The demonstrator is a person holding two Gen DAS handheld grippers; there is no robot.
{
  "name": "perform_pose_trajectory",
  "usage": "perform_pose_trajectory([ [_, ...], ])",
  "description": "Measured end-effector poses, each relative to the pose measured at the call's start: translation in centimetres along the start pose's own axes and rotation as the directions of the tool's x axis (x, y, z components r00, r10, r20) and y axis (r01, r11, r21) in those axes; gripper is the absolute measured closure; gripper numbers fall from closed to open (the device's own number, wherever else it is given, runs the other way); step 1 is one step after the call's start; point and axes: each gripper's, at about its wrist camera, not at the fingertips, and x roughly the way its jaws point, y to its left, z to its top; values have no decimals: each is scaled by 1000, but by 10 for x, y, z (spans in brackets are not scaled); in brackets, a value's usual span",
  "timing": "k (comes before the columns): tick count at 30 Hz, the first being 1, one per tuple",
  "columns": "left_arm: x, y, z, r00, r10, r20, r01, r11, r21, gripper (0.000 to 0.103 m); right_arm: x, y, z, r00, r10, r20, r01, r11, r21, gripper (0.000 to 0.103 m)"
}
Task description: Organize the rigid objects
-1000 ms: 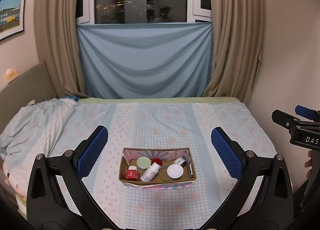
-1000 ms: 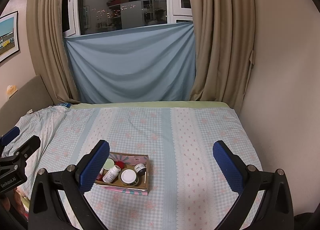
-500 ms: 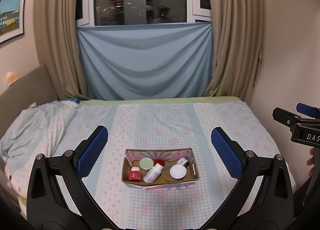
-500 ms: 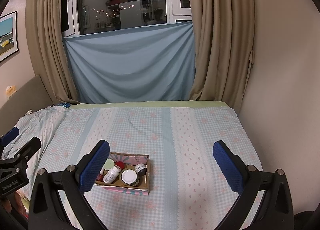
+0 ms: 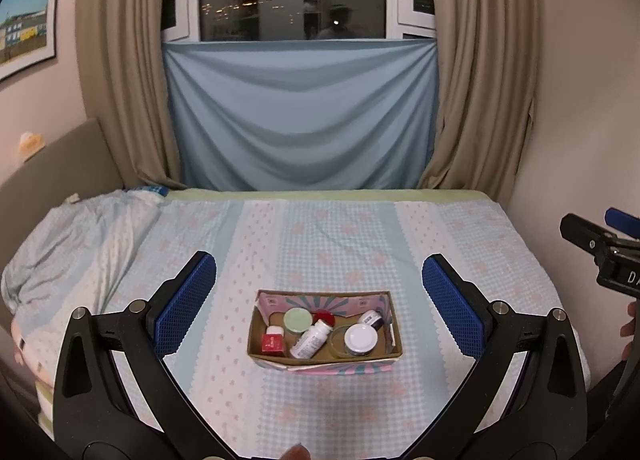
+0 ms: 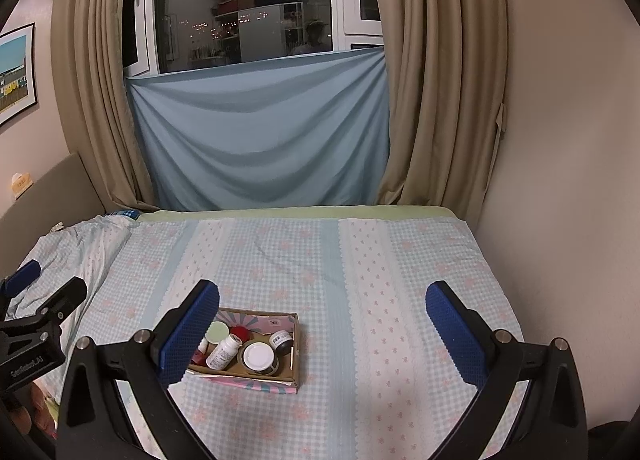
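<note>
A shallow cardboard box [image 5: 320, 360] sits on the bed, holding a white pill bottle [image 5: 310, 341] lying down, a white-lidded jar [image 5: 361, 340], a green-lidded jar [image 5: 297, 320], a red-capped item [image 5: 324, 316], a small red box [image 5: 272, 342] and a small dark jar [image 5: 371, 318]. My left gripper [image 5: 320, 292] is open and empty, above and short of the box. My right gripper [image 6: 322, 318] is open and empty; the box [image 6: 288, 380] lies by its left finger [image 6: 188, 336], with the pill bottle [image 6: 223, 352] and white lid [image 6: 259, 356] showing.
The bed [image 5: 320, 236] has a checked pale blue sheet. A rumpled duvet [image 5: 72, 244] lies at the left. A wall [image 6: 560, 179] runs along the bed's right side. Curtains and a blue cloth [image 5: 300, 115] hang behind. The other gripper shows at each view's edge.
The left gripper has drifted slightly, so the box sits a little farther right and lower in its view. The right view is almost unchanged.
</note>
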Motion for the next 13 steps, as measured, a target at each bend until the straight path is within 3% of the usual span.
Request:
perform_pose_trajectory([
  [13,-5,2,-6,999,13,32,-13,1000,-6,0,2,3,-2,1000,-3,-17,3,1000,12,0],
])
